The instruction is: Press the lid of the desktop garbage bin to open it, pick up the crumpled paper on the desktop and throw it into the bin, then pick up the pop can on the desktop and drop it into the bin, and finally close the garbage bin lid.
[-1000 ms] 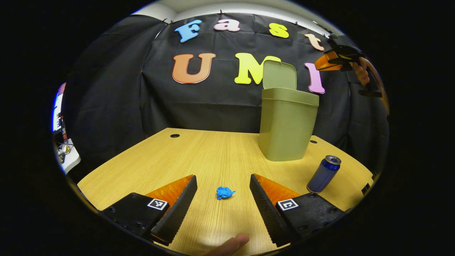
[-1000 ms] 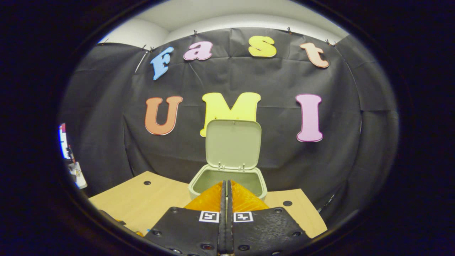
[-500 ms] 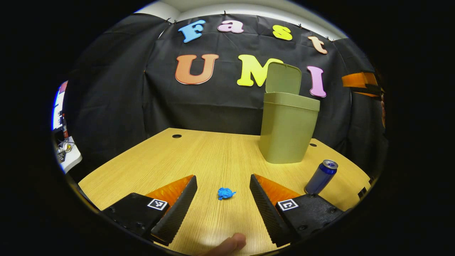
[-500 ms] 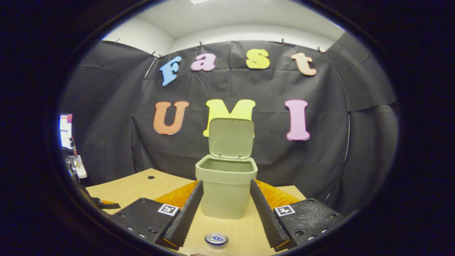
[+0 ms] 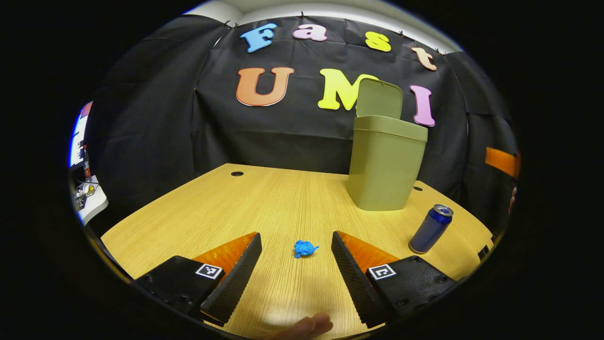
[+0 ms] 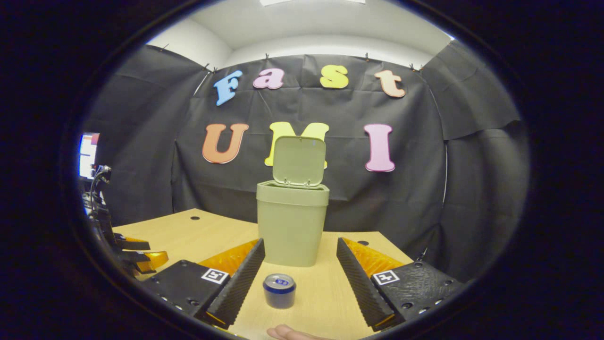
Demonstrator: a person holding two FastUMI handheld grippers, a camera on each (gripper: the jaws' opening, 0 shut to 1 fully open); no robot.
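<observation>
Partly hidden: the garbage bin's point(image 6: 292, 226) inside cannot be seen from either view, and in the left gripper view the other gripper shows as just a cropped strip at the right edge, beside a sliver of hand. Fingertips also intrude at the bottom edge of both views. Bin: olive-green plastic, tapered box shape with rounded corners, standing at the far side of the desktop point(image 5: 264, 198), lid point(image 6: 299, 160) hinged upright and open. Crumpled paper point(image 5: 305, 248): small bright-blue wad, lying on the wood between the spread fingers of the left gripper point(image 5: 296, 257), touching neither. Pop can point(image 6: 279, 290): blue cylinder with silver top, upright, in front of the bin, sitting between the parted fingers of the right gripper point(image 6: 300, 264), not gripped. Desktop: pale wood grain with round cable holes. Finger faces: ridged, wedge-shaped.
</observation>
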